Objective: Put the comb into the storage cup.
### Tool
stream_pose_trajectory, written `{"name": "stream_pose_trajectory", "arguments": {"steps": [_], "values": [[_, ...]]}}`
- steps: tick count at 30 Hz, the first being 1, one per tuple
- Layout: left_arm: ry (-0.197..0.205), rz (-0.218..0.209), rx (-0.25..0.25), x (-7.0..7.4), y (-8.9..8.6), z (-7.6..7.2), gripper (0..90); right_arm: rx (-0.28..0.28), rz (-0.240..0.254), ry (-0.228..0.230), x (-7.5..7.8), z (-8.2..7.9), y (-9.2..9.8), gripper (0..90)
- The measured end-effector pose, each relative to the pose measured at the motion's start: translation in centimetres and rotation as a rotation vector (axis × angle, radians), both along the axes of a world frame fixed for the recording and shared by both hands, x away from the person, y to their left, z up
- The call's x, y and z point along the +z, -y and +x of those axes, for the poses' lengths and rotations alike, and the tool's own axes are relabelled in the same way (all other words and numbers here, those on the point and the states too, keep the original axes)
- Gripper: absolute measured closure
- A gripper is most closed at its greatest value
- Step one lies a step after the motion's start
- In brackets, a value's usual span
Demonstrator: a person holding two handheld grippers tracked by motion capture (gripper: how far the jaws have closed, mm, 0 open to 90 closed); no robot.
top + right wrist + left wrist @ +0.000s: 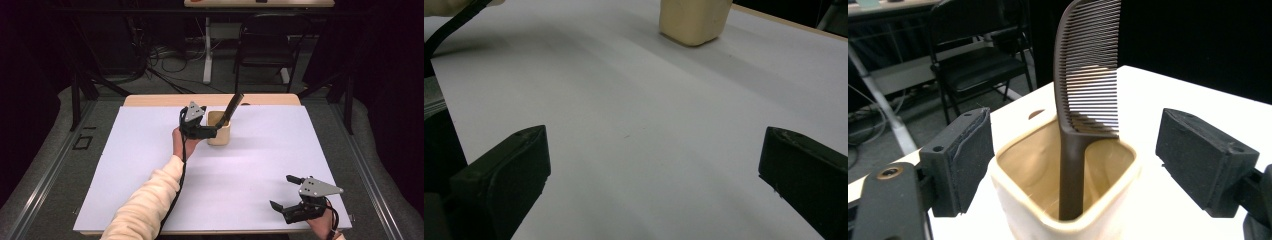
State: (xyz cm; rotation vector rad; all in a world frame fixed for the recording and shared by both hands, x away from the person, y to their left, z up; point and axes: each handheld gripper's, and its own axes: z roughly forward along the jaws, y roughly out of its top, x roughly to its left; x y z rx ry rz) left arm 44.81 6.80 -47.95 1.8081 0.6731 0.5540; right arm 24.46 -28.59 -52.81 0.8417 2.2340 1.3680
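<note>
High view: nearest, the right gripper (pixel 285 191) rests at the white table's (pixel 150 200) front right corner, jaws spread wide, holding nothing. Farther back, the left gripper (pixel 214 131) sits against the cream square cup (pixel 220 135), its jaws apart and gripping nothing. A dark brown comb (pixel 231 109) stands handle-down in the cup, leaning right.

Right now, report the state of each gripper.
Left gripper: open, jaws either side of the cream square cup with the dark brown plastic comb in it, holding nothing.
Right gripper: open, empty.
</note>
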Motion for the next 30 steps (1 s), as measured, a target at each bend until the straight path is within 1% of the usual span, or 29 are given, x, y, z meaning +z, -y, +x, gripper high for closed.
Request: {"name": "stream_pose_trajectory", "arguments": {"steps": [2,3,6,10,12,17,19,20,30], "values": [[-0.004,0.013,0.005,0.1,-0.5,-0.4,13.6,-0.002,-0.005,-0.002,0.0,0.0,0.0,0.0],[-0.011,0.012,0.006,0.1,-0.8,-0.6,12.4,-0.004,-0.003,-0.003,0.0,-0.1,0.0,0.0],[-0.024,0.037,0.013,0.1,-1.4,-1.1,7.9,-0.007,-0.004,-0.004,0.0,-0.1,0.1,0.0],[-0.025,0.1,0.031,0.1,-1.9,-1.9,2.1,-0.01,-0.006,-0.005,0.0,-0.1,0.1,0.0],[-0.035,0.105,0.037,-0.1,-2.3,-2.2,0.3,-0.009,-0.008,-0.006,-0.1,0.0,0.1,0.0],[-0.062,0.122,0.048,-0.5,-3.0,-2.9,0.2,-0.01,-0.01,-0.011,-0.1,-0.2,0.1,0.0],[-0.066,0.136,0.052,-0.6,-3.1,-3.1,0.1,-0.013,-0.006,-0.013,-0.1,-0.2,0.1,0.0],[-0.069,0.136,0.052,-0.6,-3.2,-3.2,0.0,-0.009,-0.014,-0.012,-0.1,-0.1,0.1,0.0],[-0.085,0.148,0.066,-0.7,-4.2,-4.4,0.0,-0.005,-0.015,-0.017,-0.1,-0.1,0.0,0.0]]}}
